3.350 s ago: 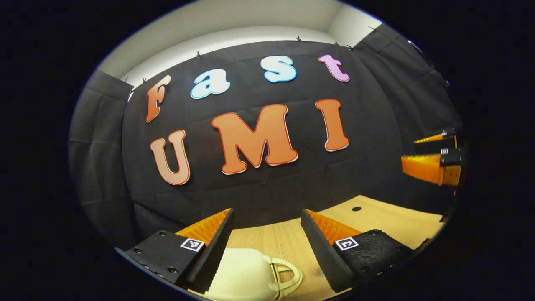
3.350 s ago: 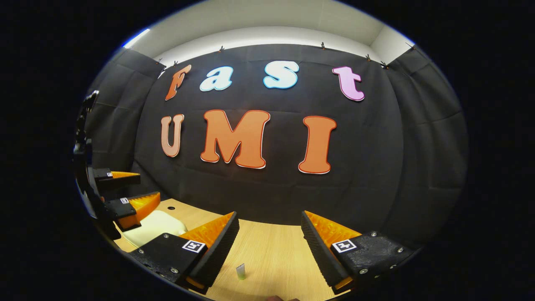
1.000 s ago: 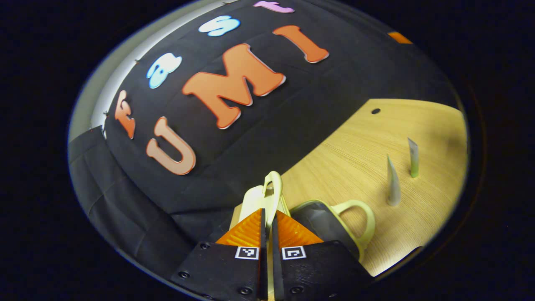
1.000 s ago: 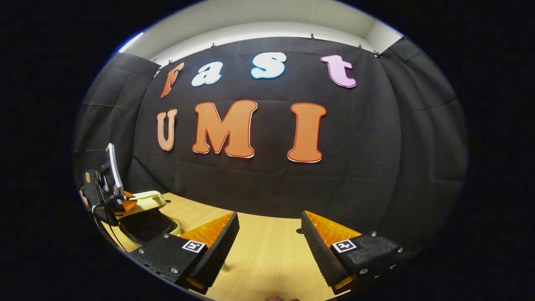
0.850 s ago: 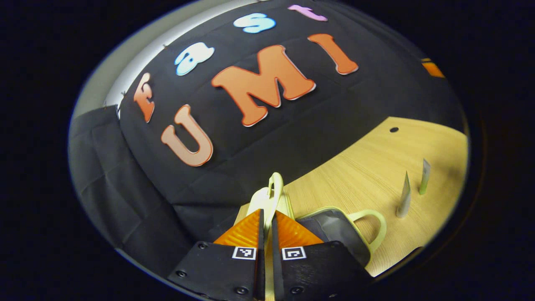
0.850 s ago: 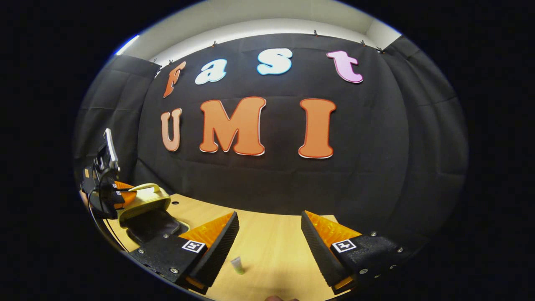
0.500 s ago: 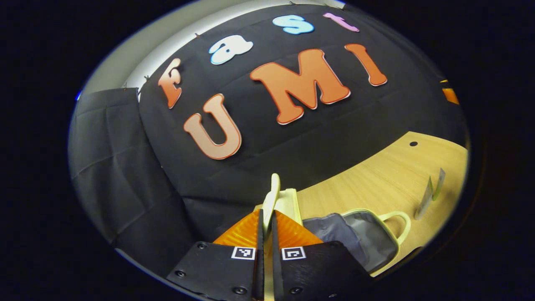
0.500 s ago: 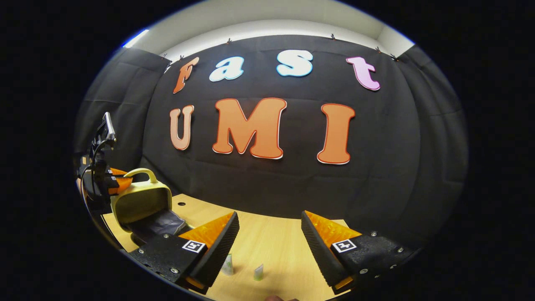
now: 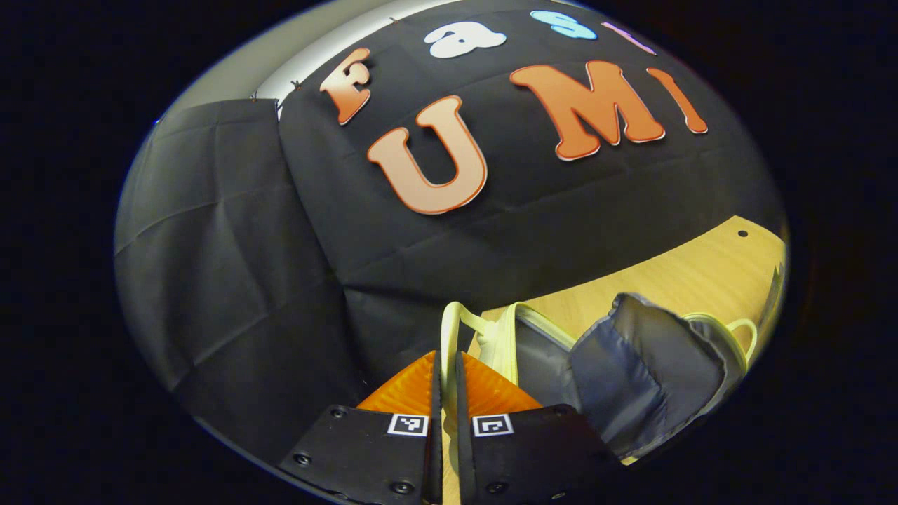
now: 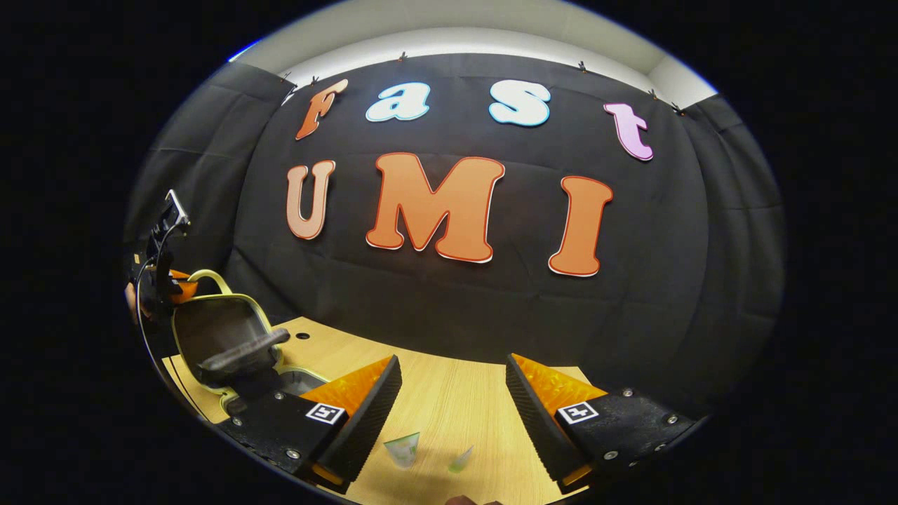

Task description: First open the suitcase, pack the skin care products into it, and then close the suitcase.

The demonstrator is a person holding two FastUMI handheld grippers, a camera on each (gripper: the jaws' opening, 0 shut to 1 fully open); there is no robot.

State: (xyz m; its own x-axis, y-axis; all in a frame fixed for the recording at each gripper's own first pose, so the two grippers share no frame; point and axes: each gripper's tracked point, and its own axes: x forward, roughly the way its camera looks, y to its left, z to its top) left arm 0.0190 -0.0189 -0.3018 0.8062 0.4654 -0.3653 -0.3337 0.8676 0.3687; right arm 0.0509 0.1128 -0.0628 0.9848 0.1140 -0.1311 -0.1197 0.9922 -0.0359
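- The left tool (image 9: 445, 365) is clamped on the lid handle (image 9: 449, 326) of the suitcase (image 10: 231, 351), at the worktop's (image 10: 449, 400) left end
- The lid (image 10: 210, 326) stands roughly upright; swing it on past vertical so it rests open by itself, and let go only then
- A grey liner flap (image 9: 645, 365) sags over the base; it may need pushing aside before packing
- The right tool (image 10: 452, 393) hangs wide and empty, right of the suitcase, over two small tubes (image 10: 403, 447) standing just in front of it
- Take the tubes one at a time, low on the body, since they look easy to tip
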